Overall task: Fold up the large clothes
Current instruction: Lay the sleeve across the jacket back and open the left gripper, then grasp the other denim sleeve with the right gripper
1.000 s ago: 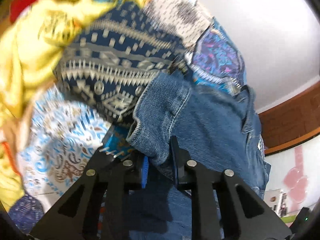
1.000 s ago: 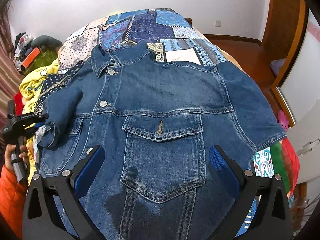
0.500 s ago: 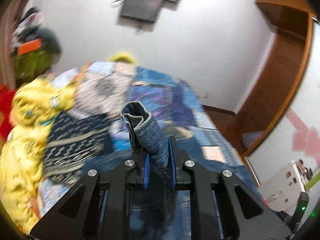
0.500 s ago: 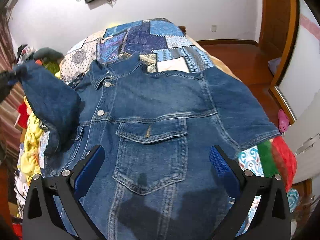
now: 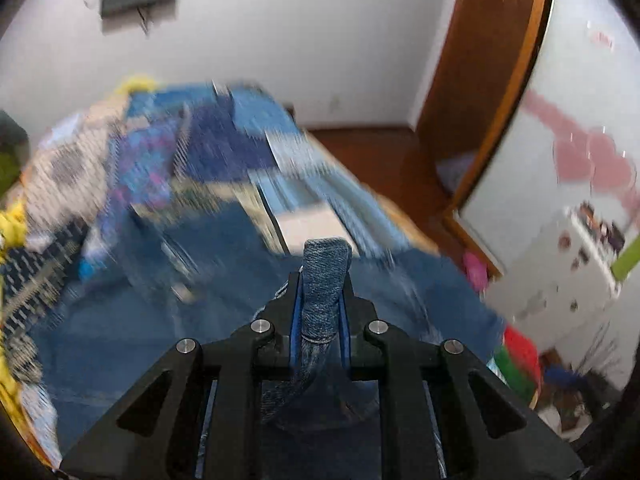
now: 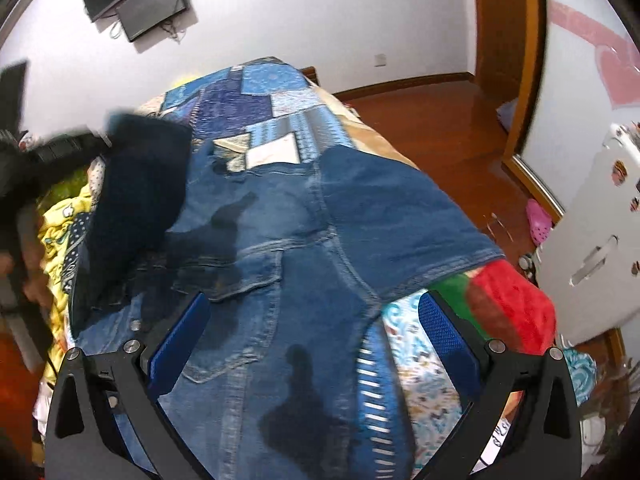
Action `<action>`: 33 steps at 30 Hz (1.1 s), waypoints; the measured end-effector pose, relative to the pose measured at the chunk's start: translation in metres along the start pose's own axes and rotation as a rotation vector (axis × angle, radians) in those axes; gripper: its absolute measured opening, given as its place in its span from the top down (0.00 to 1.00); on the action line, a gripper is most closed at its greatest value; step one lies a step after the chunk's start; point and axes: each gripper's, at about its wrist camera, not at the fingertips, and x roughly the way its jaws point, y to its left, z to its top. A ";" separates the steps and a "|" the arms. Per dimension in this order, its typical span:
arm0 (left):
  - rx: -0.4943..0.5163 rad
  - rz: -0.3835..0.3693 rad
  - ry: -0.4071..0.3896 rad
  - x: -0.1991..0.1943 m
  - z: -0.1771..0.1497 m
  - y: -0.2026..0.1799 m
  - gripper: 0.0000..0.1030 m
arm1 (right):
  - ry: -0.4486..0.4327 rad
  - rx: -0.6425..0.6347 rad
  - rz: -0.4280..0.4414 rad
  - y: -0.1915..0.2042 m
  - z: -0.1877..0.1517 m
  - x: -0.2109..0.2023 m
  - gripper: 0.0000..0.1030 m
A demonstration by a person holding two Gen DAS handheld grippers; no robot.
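The denim jacket point(image 6: 304, 248) lies spread front-up on the patchwork bedspread point(image 6: 256, 96). The left gripper point(image 5: 320, 300) is clamped on a rolled sleeve cuff point(image 5: 324, 276), which stands up between its fingers above the jacket body; motion blur obscures the rest of that view. The right gripper point(image 6: 316, 344) hovers over the lower front, jaws spread wide and holding nothing. The raised sleeve appears to hang over the jacket's left side.
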 end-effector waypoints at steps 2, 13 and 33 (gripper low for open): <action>-0.008 -0.026 0.076 0.023 -0.018 -0.008 0.86 | 0.008 0.009 -0.011 -0.007 -0.002 0.002 0.00; 0.119 -0.104 0.276 0.040 -0.063 -0.060 0.47 | 0.064 0.025 -0.068 -0.034 -0.015 0.015 0.00; 0.031 0.206 0.098 -0.068 -0.061 0.072 0.31 | 0.063 -0.009 -0.115 -0.070 0.024 0.036 0.00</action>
